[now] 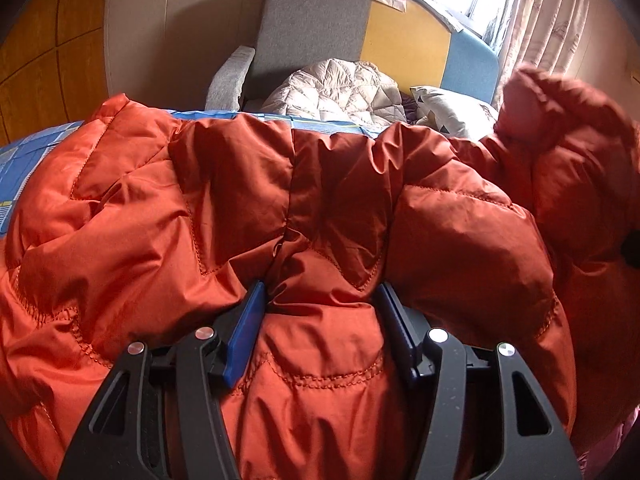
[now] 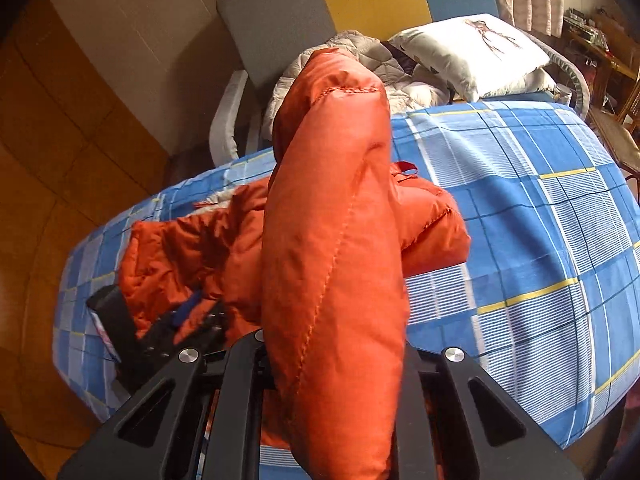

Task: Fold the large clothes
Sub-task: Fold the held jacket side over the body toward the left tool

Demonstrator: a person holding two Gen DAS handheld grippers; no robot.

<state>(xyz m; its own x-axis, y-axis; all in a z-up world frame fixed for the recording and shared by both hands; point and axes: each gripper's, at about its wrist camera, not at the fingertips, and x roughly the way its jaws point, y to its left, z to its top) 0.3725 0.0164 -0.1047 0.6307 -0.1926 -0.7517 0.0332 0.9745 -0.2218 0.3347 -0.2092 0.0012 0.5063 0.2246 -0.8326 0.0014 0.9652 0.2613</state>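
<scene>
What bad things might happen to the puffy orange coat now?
The orange coat is slippery and puffy, so the fold pinched in the left gripper may slide out. The raised part in the right gripper looks floppy and could flop unevenly onto the blue checked sheet, making a crooked fold.

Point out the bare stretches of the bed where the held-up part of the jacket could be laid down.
Widest bare patch: the blue plaid sheet right of the orange jacket, reaching the bed's right edge and up toward the white pillow. A thin strip lies beyond the jacket by the sofa. The left side is crowded: bunched jacket plus the left gripper.
</scene>
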